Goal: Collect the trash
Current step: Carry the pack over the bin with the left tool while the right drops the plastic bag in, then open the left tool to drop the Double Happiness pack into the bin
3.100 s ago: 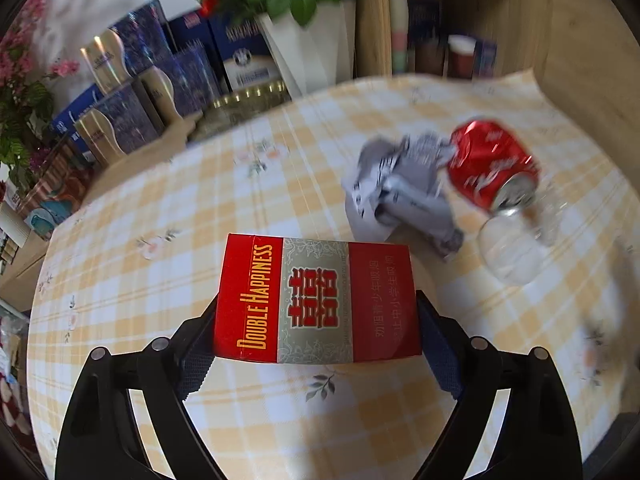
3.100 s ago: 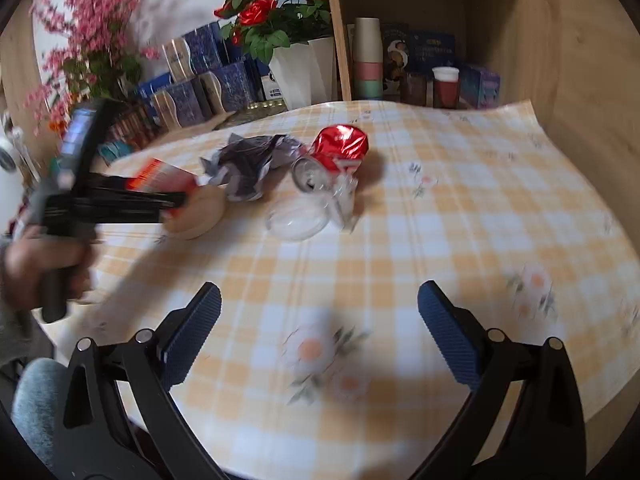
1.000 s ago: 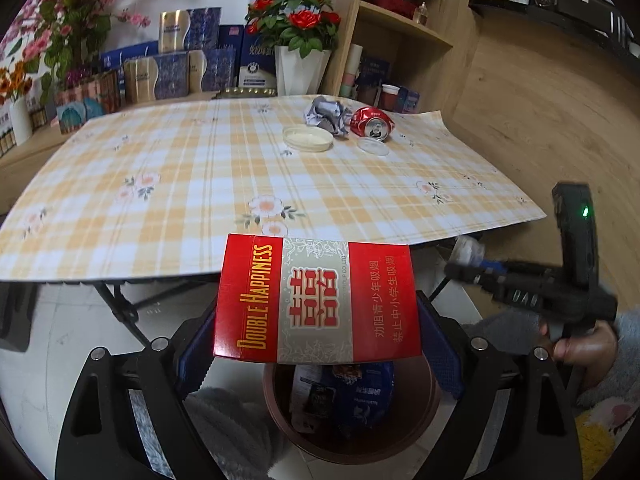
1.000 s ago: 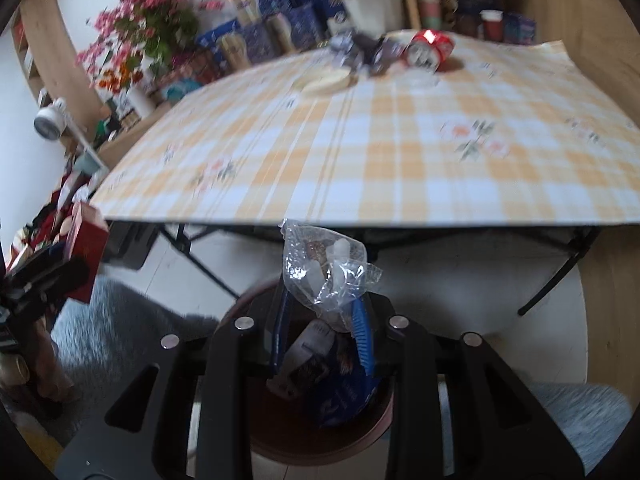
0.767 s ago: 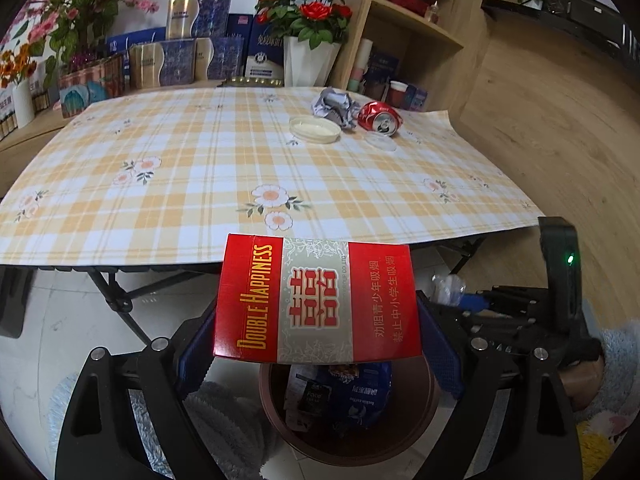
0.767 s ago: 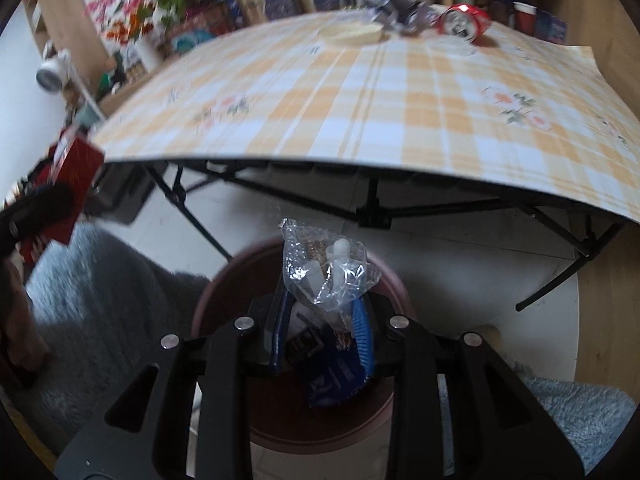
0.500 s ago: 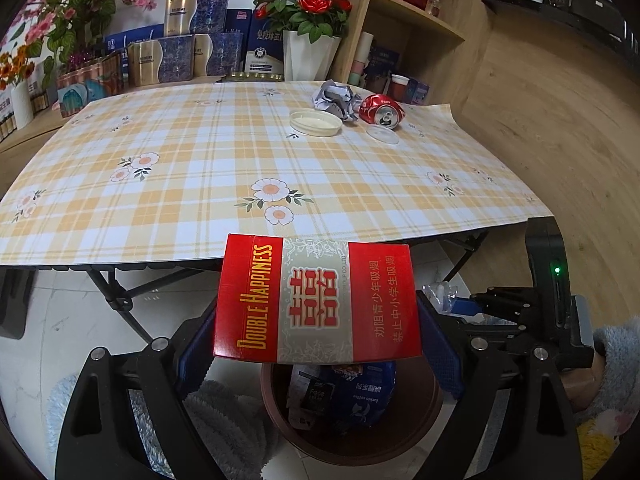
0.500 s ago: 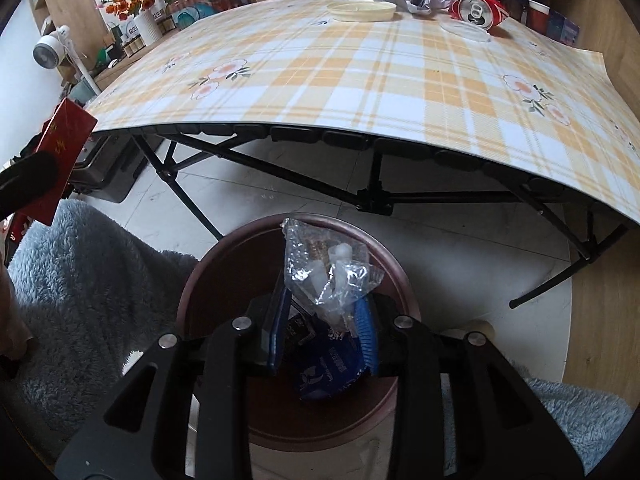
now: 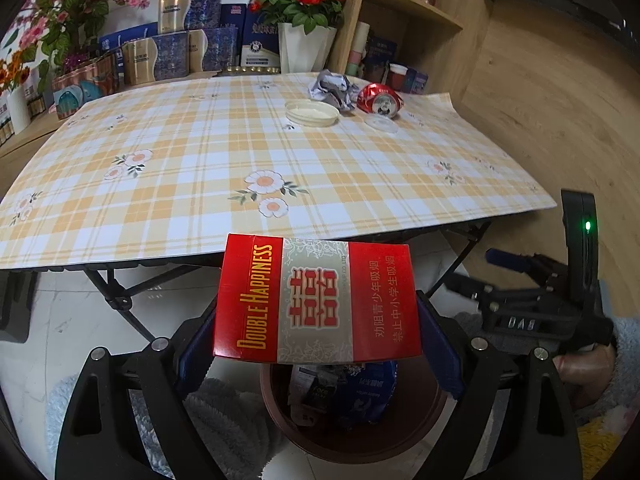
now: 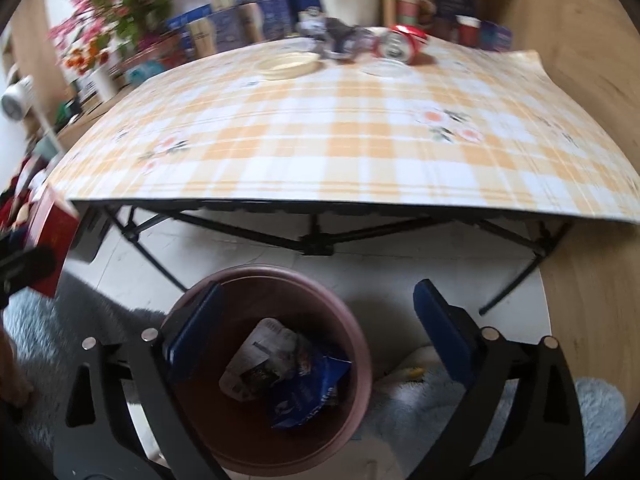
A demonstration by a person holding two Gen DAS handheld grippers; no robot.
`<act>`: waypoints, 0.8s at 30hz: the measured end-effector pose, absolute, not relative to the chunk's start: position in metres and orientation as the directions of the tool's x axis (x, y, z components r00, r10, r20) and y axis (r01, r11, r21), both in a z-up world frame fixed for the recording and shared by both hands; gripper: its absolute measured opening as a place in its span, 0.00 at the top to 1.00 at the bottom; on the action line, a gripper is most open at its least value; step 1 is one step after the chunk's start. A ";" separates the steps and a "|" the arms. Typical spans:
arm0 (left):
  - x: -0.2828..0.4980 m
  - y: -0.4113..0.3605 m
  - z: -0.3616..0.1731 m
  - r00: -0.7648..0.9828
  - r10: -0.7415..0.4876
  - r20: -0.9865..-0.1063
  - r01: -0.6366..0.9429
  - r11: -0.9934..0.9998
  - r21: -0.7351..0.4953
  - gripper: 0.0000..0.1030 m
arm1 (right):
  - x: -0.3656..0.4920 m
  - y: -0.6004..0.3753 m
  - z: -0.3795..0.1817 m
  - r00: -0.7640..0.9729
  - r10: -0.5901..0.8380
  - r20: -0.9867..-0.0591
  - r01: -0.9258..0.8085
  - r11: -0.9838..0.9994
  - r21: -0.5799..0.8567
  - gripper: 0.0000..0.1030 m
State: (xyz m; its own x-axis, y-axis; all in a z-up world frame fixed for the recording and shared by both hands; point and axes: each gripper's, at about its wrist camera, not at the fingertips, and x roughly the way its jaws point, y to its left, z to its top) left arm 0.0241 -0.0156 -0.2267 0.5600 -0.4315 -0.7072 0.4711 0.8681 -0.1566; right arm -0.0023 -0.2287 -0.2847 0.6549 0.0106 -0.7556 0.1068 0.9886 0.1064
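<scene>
I count 1 red carton [image 9: 316,300] pinched crosswise in my left tongs [image 9: 318,344] above 1 bin [image 10: 352,344]; right tongs [image 10: 318,320] are opening, nothing between them, over the bin.

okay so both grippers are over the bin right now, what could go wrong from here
1. The left gripper holds the red cigarette box near the bin rim's table side; released here, it might clip the rim.
2. The right gripper, jaws opening with nothing between them, hangs close beside; the grippers could knock together.
</scene>
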 end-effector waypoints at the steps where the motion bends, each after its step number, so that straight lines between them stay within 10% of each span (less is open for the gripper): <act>1: 0.025 -0.018 -0.228 0.557 -0.428 -0.712 0.475 0.867 -0.150 0.16 | -0.002 -0.234 -0.284 0.658 -0.001 -0.753 0.130 0.985 0.113 0.08; 24: 0.033 -0.046 -0.252 0.436 -0.483 -0.759 0.560 0.806 -0.192 0.14 | -0.004 -0.249 -0.288 0.655 -0.023 -0.756 0.208 0.967 0.151 0.06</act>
